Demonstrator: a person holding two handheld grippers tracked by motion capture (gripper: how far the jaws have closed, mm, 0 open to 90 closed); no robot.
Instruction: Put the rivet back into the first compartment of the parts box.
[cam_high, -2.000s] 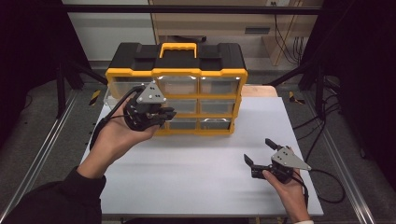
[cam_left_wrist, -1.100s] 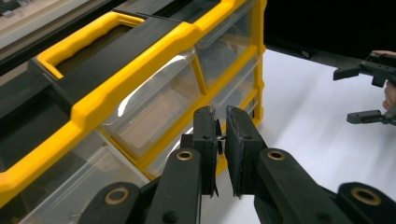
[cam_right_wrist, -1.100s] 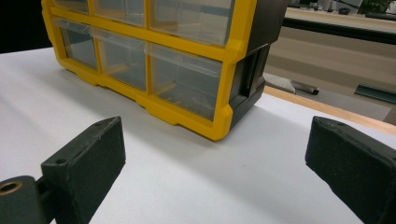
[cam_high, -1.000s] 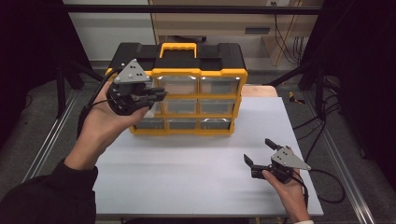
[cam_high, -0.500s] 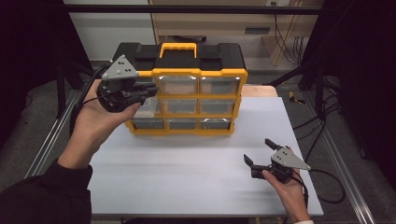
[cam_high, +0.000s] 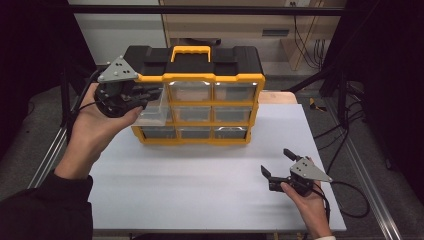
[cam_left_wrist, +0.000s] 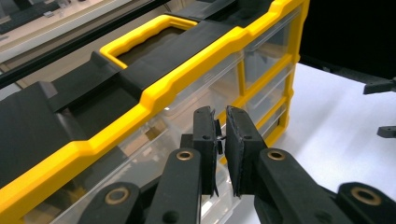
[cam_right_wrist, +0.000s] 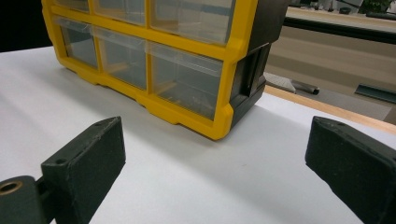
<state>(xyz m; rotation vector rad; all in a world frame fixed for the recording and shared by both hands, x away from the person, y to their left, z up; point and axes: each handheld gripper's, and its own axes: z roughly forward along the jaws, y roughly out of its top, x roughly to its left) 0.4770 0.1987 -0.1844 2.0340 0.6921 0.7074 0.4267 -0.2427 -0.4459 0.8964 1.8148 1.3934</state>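
Clearly the work in hand is pulling a drawer out of the yellow-and-black organiser box (cam_high: 195, 95), which stands at the far side of the white table (cam_high: 200, 185), its drawer fronts facing the near edge. The left gripper (cam_high: 145, 95) is held at the box's top-left corner, and the clear top-left drawer (cam_high: 152, 111) sticks out towards the near side, proud of its neighbours. In the left gripper view the jaws stand almost pressed together, with only a thin sliver between the pads (cam_left_wrist: 238, 140); they seem to pinch the drawer's thin lip, though the contact itself is hard to make out. A narrow grip like that suits a thin plastic edge, and the hand comes in from the left, probably so that the drawer can slide straight out towards the near edge.

The right gripper (cam_high: 280, 167) rests low over the near-right part of the table, well apart from the box, with its jaws spread wide and nothing between them. From its own view the box's lower drawers (cam_right_wrist: 184, 84) lie ahead. I judge it is parked there to stay clear of the drawer's path, yet ready to steady the box or reach into the drawer.
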